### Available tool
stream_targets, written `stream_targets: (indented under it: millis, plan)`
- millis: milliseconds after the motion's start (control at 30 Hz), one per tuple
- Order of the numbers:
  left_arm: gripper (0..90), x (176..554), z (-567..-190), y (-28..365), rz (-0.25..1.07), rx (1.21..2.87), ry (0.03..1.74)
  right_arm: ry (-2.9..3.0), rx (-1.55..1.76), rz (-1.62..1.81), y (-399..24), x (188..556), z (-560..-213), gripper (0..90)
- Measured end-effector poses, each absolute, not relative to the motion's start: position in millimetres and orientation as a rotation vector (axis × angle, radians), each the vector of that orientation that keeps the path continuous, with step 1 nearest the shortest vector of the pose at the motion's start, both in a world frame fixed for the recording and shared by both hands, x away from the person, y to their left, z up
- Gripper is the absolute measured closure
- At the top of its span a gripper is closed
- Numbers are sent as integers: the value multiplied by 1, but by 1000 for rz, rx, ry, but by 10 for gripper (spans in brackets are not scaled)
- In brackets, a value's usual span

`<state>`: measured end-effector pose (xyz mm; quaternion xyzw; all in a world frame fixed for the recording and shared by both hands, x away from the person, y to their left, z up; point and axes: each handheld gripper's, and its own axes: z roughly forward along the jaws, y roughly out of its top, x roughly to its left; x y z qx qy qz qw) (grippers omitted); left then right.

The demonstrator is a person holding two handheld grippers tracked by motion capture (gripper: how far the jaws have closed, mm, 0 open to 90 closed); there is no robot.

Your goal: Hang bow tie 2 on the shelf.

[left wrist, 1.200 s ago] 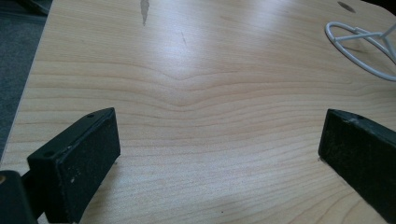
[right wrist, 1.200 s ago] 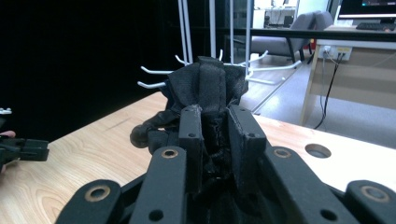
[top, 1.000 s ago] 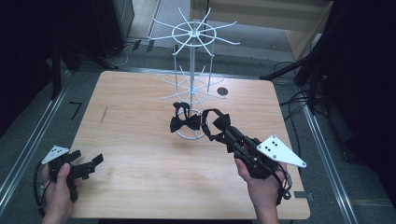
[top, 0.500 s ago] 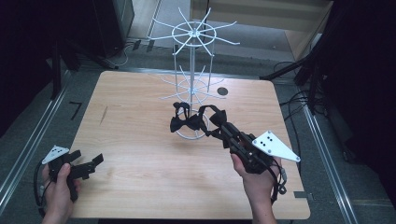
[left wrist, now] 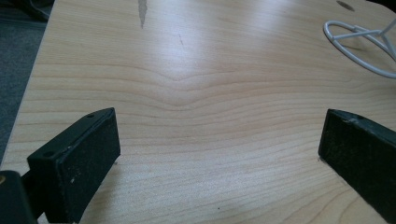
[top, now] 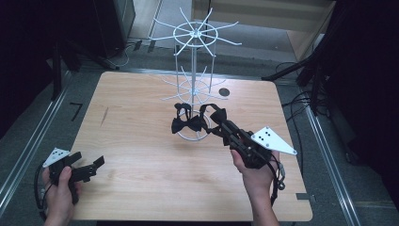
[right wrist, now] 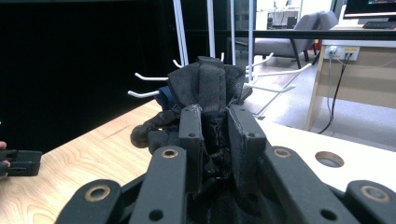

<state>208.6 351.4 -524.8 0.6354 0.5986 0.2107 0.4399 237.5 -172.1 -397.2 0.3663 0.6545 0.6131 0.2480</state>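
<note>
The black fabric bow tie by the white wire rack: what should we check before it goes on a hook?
1. Right hand-held gripper pinches black fabric bow tie: ok.
2. Tie near white wire rack hooks: ok.
3. Strap loop lined up with a hook: cannot tell.
4. Second black bow tie on the rack: cannot tell.
5. Left hand-held gripper open, empty, over the wooden table: ok.

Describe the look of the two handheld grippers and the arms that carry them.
Both the left gripper and the right gripper are black, built of bolted link bars with flat rectangular jaws faced in rough black padding. Each carries a grey three-cornered plate with dark dots on top, and a black cable loops off near each wrist. The forearms are bare, with no sleeves.
</note>
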Motion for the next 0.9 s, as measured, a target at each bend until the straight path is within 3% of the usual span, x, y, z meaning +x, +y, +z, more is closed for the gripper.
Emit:
stream_targets:
  millis: [300, 900]
  plan:
    - [0, 204, -525, 353, 513, 1549, 1437, 1792, 1001, 1677, -169, 249, -400, 776]
    - [0, 197, -523, 346, 636, 1553, 1415, 1804, 1082, 1669, -169, 277, -418, 777]
